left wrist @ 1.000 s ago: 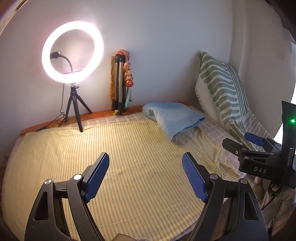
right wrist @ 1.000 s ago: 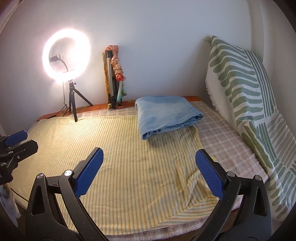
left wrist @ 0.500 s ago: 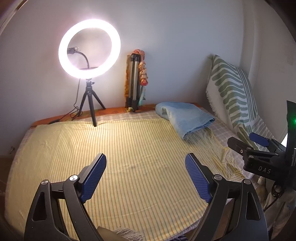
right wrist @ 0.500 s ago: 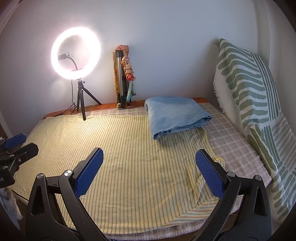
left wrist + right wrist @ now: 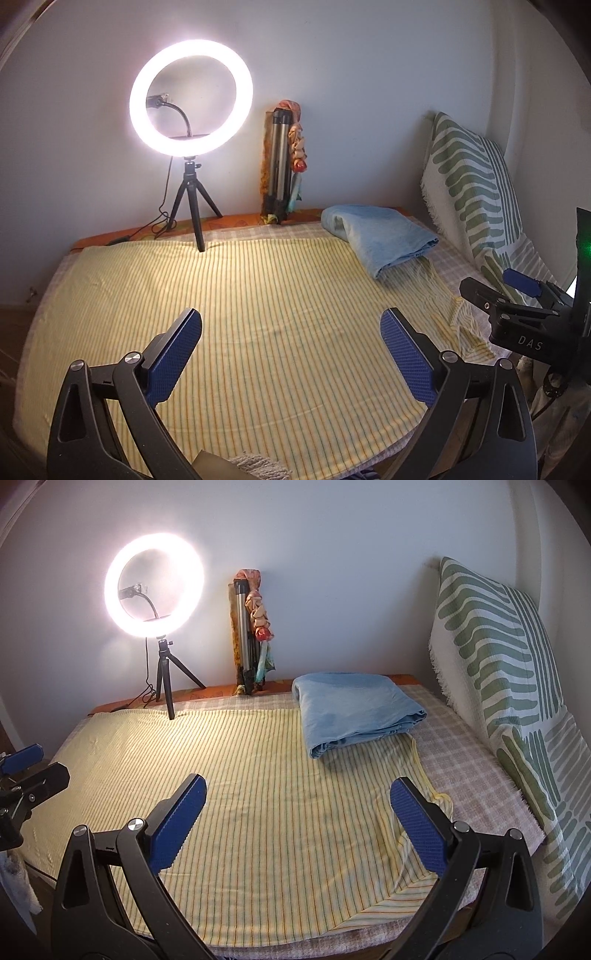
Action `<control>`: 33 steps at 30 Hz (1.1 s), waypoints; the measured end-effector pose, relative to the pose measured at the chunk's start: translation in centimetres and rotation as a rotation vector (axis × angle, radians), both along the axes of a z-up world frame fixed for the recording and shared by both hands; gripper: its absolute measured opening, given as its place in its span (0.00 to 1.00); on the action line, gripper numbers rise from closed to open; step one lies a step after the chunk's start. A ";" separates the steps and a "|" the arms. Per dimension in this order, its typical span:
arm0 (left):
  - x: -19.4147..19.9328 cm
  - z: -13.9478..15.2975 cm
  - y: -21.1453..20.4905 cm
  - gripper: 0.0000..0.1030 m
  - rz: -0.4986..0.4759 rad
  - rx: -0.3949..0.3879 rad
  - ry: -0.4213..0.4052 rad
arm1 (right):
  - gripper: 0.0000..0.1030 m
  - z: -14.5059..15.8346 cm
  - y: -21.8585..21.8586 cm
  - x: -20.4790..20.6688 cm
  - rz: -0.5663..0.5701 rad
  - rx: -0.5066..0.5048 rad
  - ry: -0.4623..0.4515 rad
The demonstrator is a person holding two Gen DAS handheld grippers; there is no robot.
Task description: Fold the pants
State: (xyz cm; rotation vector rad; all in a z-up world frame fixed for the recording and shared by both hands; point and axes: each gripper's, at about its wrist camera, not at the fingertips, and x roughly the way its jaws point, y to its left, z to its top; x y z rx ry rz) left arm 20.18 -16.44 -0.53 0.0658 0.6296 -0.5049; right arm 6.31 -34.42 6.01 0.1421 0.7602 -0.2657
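Since earlier: both views shifted rightward across the scene, ring light [image 5: 191,98] now nearer frame centre; folded pants in the same spot.
Bed sheet [image 5: 258,314]: yellow, thin-striped, woven, spread flat; puckered at the right edge.
Checked cover [image 5: 476,775]: pale plaid beneath the sheet, bare on the right side.
Pillow [image 5: 498,657]: cream with green leaf bands, fringed edge, propped against the wall.
Pants [image 5: 354,709]: light blue, soft, folded into a thick rectangle at the far right of the bed, beside the pillow.
Folded tripod [image 5: 280,162]: silver legs, cloth draped over, upright at the wall.
Left gripper [image 5: 291,354]: blue textured pads spread wide, empty.
Right gripper [image 5: 299,827]: spread wide, empty.
Left view only: right gripper's side, "DAS" lettering, green lamp.
Right view only: left gripper's tip at the left edge.
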 end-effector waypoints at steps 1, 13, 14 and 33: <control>0.0 0.0 0.0 0.95 -0.002 -0.003 0.001 | 0.98 0.0 0.0 0.0 0.001 0.001 0.002; -0.2 0.2 0.0 0.95 -0.013 -0.007 -0.005 | 0.99 -0.1 0.1 -0.2 -0.008 0.011 0.003; -0.2 0.2 0.0 0.95 -0.013 -0.007 -0.005 | 0.99 -0.1 0.1 -0.2 -0.008 0.013 0.002; -0.5 0.6 0.1 0.95 -0.014 -0.011 -0.007 | 0.99 -0.1 0.7 -0.3 -0.017 0.021 0.003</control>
